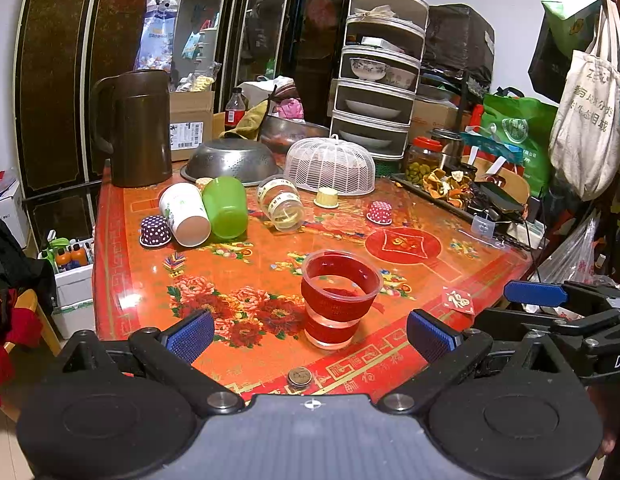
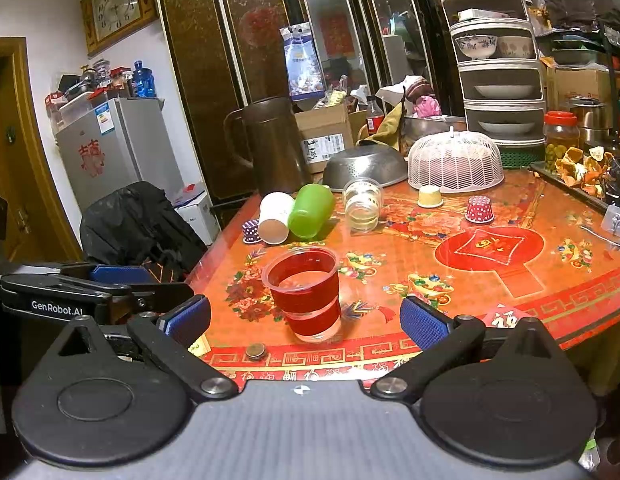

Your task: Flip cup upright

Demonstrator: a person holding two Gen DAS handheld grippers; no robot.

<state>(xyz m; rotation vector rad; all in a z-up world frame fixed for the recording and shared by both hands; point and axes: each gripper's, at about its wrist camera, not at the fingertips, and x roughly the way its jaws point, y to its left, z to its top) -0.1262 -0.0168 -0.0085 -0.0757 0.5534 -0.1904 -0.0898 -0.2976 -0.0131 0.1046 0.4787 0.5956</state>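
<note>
A clear cup with red bands (image 1: 339,300) stands upright near the front edge of the orange flowered table (image 1: 269,280); it also shows in the right wrist view (image 2: 307,294). My left gripper (image 1: 310,334) is open and empty, just short of this cup. My right gripper (image 2: 305,322) is open and empty, also just short of it. Farther back a white paper cup (image 1: 184,214), a green cup (image 1: 225,207) and a clear glass jar (image 1: 281,208) lie on their sides. The same three show in the right wrist view: white cup (image 2: 274,217), green cup (image 2: 311,210), jar (image 2: 362,204).
Small dotted cups (image 1: 155,231) (image 1: 379,212) and a yellow one (image 1: 326,197) stand upside down. A brown jug (image 1: 137,128), a steel colander (image 1: 231,160) and a white mesh cover (image 1: 330,166) stand behind. A coin (image 1: 299,377) lies at the front edge. A tray of clutter (image 1: 462,192) is at right.
</note>
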